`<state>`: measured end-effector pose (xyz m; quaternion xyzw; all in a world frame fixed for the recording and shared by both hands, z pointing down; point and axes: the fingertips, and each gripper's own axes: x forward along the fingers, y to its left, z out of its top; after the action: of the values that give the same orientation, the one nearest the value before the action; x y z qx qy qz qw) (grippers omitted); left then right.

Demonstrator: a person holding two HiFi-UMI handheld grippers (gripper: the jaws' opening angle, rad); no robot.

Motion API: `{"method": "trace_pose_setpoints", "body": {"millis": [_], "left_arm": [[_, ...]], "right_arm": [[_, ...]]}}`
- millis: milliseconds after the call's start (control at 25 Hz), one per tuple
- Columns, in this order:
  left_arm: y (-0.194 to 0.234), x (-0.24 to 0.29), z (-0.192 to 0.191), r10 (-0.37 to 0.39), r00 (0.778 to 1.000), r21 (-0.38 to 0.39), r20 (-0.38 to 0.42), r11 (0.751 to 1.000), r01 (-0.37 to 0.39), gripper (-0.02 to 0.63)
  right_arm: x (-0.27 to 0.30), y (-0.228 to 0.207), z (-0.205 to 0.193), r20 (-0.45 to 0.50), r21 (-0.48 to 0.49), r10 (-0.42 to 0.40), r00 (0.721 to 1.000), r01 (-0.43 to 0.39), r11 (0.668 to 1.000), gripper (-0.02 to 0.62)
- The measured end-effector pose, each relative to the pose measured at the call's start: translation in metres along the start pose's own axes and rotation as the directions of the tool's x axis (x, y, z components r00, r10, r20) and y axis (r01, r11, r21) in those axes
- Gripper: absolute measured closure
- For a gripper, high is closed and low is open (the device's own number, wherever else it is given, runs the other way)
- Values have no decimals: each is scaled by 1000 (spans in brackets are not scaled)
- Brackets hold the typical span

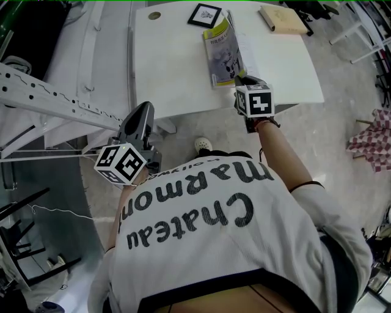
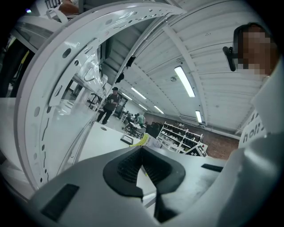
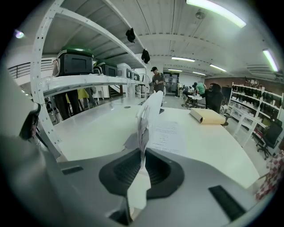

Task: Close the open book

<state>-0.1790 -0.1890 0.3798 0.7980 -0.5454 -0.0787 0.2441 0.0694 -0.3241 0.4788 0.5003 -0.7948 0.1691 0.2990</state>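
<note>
A white surface stands in a big hall with white racking and strip lights. The open book lies near its front edge, beside a black-framed picture and a tan closed volume. The book's cover print is too small to read. The right tongs are clamped on a sheaf of its pages, which stands upright over a flat printed page. The left tongs hang off the surface, closed and empty. The person's shirt reads "Chateau Marmon…".
</note>
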Motion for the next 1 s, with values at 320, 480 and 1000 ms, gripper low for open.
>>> {"method": "trace_pose_setpoints", "body": {"millis": [320, 480, 1000], "left_arm": [[1, 3, 0, -3, 1000, -1, -4, 1000, 3, 581], [0, -1, -1, -4, 1000, 1, -1, 1000, 4, 583], [6, -2, 2, -2, 1000, 1, -4, 1000, 2, 581]], "right_arm": [[2, -5, -4, -9, 19, -9, 1000, 10, 1000, 548], [0, -5, -8, -11, 19, -18, 1000, 18, 1000, 548], [4, -10, -14, -23, 28, -44, 999, 45, 999, 548]]}}
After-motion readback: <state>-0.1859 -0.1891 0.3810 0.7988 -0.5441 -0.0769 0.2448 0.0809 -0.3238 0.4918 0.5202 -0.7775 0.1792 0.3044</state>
